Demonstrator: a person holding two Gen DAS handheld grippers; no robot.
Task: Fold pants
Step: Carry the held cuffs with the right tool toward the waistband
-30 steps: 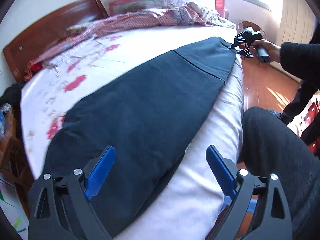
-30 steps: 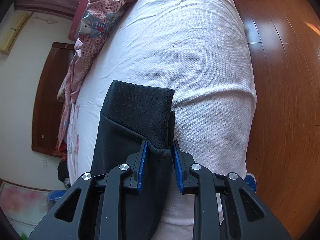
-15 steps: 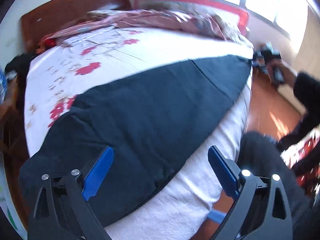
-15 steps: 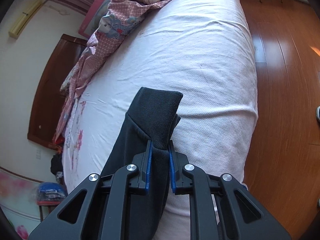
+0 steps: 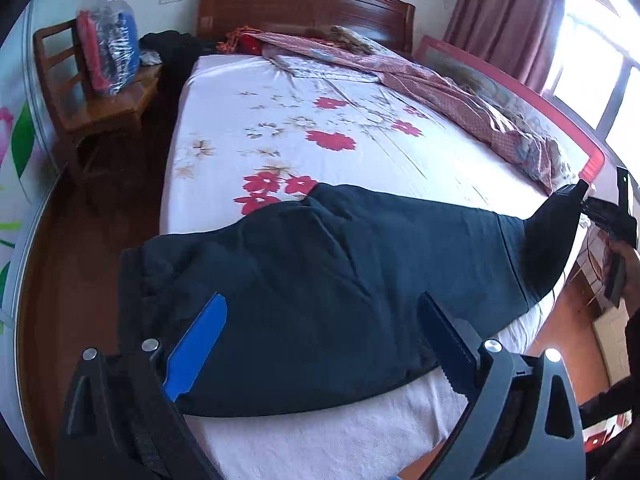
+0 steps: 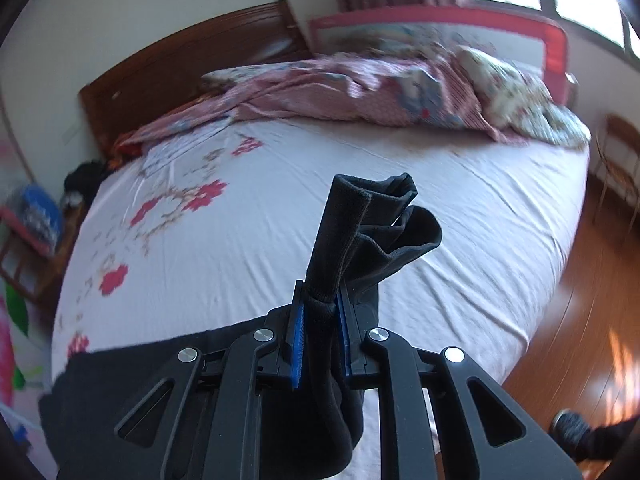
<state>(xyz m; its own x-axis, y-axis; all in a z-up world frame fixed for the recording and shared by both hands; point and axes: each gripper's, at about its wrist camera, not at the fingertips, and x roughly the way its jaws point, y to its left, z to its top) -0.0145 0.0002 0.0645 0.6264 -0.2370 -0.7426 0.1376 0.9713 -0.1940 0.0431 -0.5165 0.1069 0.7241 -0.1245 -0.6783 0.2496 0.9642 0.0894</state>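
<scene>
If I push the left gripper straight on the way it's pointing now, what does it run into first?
Most likely the dark pants: the left gripper is open and angled down, with the waist end spread on the bed right between and beyond its fingers. Depth is hard to judge through the fisheye, but nothing else shows in that line.

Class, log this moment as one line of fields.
right hand-held gripper: shut on dark fabric pants cuff, lifted | left hand-held gripper: open over waist | floral bedsheet: beneath

Right tongs (image 6: 320,320): clamped on the cuff end of the black pants (image 6: 372,220), jaws having just been closing.
Pants: cuff raised above the bed (image 6: 460,184); remainder trailing lower left.
Bedding: pink quilt (image 6: 360,96) bunched by the headboard (image 6: 180,60).
</scene>
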